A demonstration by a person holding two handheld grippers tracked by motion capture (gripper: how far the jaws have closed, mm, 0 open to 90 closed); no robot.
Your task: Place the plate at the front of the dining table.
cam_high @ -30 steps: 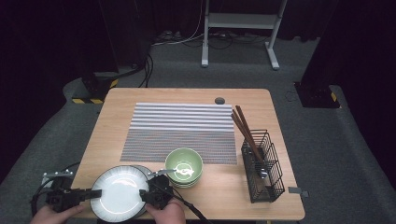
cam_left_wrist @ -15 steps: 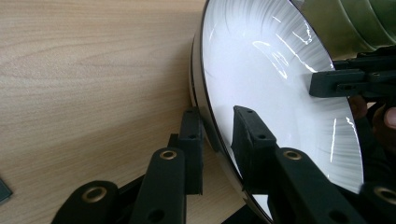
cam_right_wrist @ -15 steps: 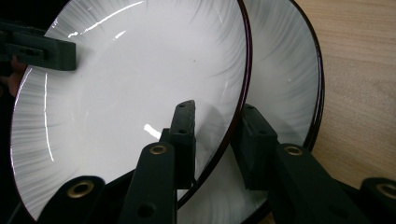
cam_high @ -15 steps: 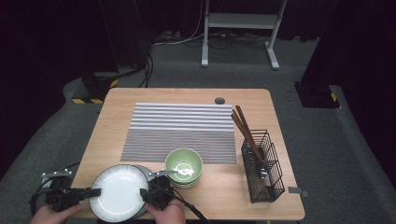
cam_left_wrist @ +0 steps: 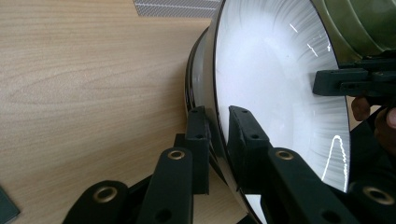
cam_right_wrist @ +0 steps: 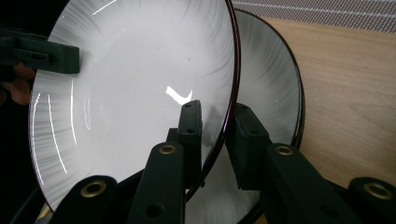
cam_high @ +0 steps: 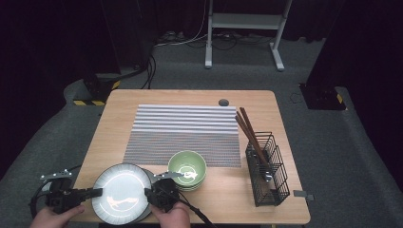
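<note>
A white plate with a dark rim (cam_high: 121, 192) is held tilted at the table's near left edge, one gripper on each side. My left gripper (cam_high: 97, 192) is shut on its left rim, with the jaws clamping the plate's edge (cam_left_wrist: 218, 116). On the opposite rim my right gripper (cam_high: 149, 194) is shut, one jaw inside the plate (cam_right_wrist: 135, 79) and one behind it (cam_right_wrist: 217, 109). A second plate of the same kind (cam_right_wrist: 275, 84) lies just beneath, its rim (cam_left_wrist: 198, 79) showing past the held one.
A stack of green bowls (cam_high: 187, 168) stands right beside the plates. A striped mat (cam_high: 183, 130) covers the table's middle. A black wire basket (cam_high: 268, 178) with chopsticks (cam_high: 247, 126) and cutlery stands at the right. The wooden table (cam_high: 119, 109) is bare at the left.
</note>
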